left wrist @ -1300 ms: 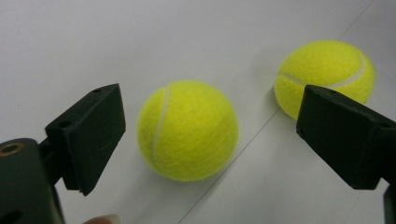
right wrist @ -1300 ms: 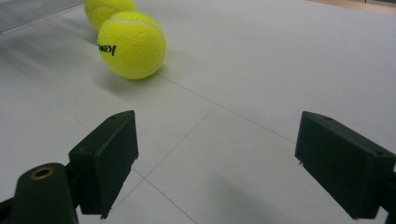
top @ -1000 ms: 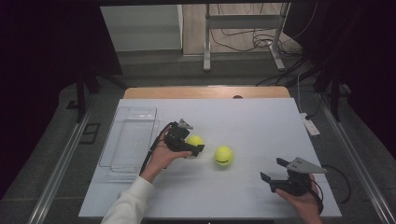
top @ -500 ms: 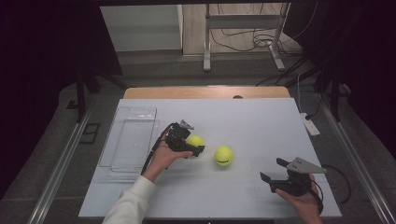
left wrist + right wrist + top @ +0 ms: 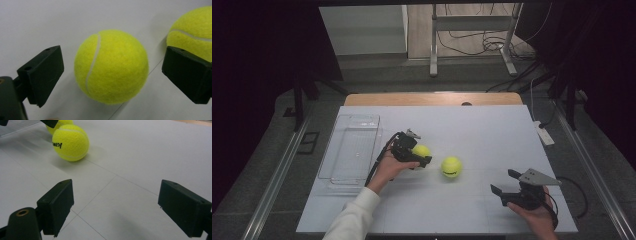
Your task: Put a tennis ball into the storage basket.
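Black brand lettering on the second tennis ball (image 5: 70,142), upside down, not clearly legible

Open table on the right, crowding around the two balls at centre-left

The left gripper (image 5: 416,154) straddles one tennis ball (image 5: 111,66), its jaws having just spread wide, with clear gaps between each pad and the ball. The second tennis ball (image 5: 451,167) sits just beside the right-hand jaw in the left gripper view, narrowing passage there. A clear plastic tray (image 5: 349,150) lies near the left hand, blocking the table's left edge. The right gripper (image 5: 115,207) stands wide apart over bare white table (image 5: 492,135); between it and the second ball the surface lies free, as does the far half.
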